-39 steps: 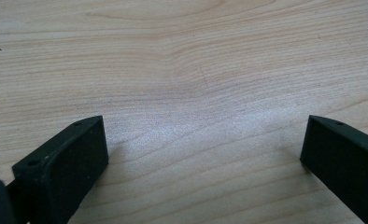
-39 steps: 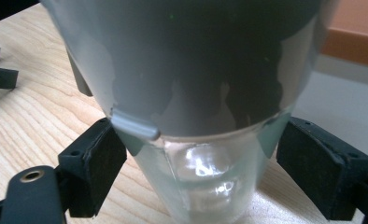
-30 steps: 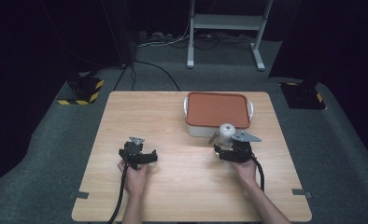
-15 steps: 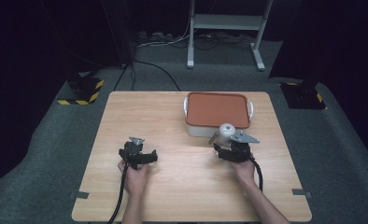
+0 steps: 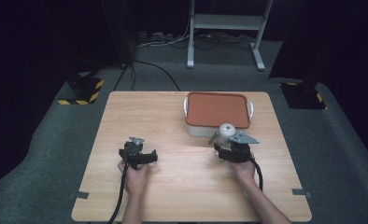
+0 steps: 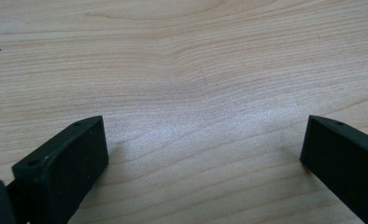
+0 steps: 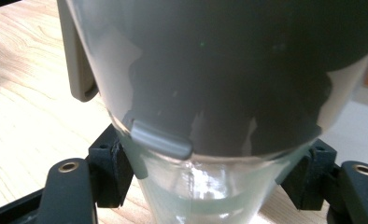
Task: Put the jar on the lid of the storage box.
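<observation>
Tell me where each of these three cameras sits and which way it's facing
High view: above the person's side, looking forward and down at the table; both forearms, left gripper, right gripper.
Left gripper view: rides the left gripper, facing bare wood between open jaws.
Right gripper view: rides the right gripper, facing the clear bottle it clamps.
Shared: bottle in high and right gripper views.

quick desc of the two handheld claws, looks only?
Both are black. The left claw has blocky, squared fingers, and a black cable trails from it. The right claw carries a grey three-cornered plate and its own black cable. Forearms bare, no sleeves.
</observation>
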### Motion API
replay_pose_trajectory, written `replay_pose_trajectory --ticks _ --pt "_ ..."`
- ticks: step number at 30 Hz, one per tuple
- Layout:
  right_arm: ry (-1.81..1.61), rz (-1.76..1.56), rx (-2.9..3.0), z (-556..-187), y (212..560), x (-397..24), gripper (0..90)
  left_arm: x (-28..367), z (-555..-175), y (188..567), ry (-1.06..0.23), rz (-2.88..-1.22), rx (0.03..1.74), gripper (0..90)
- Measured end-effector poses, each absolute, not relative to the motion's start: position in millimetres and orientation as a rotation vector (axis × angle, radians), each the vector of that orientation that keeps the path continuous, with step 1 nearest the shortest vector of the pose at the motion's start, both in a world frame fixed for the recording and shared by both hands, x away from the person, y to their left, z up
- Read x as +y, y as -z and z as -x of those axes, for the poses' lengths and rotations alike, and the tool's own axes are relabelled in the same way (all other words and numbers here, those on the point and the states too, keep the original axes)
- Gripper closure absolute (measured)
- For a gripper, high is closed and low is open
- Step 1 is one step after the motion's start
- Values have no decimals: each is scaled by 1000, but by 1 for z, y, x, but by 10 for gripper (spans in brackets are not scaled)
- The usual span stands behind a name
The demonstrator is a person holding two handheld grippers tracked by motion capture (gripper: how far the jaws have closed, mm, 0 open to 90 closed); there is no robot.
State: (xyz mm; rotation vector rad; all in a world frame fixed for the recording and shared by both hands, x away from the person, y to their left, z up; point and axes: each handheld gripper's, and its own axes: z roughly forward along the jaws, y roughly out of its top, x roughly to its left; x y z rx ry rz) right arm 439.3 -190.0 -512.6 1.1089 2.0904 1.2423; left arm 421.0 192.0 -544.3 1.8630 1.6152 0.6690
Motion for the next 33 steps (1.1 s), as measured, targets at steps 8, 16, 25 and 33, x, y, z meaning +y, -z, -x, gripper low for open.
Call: replay_pose_trajectory --ticks 8,16,25,33 --pt "-1242 -1106 2092 -439 512 -190 303 192 -421 544 -669 -1863 1615 7" --pt "-1247 -1094 2109 -439 511 -190 303 192 -421 544 -669 -1864 1615 7" --pt "-1244 -1068 2127 -436 507 -187 304 192 -421 544 -669 -1863 1614 7" --pt "-1258 -1051 2121 -434 500 -189 304 192 -421 544 -669 -1864 1614 7"
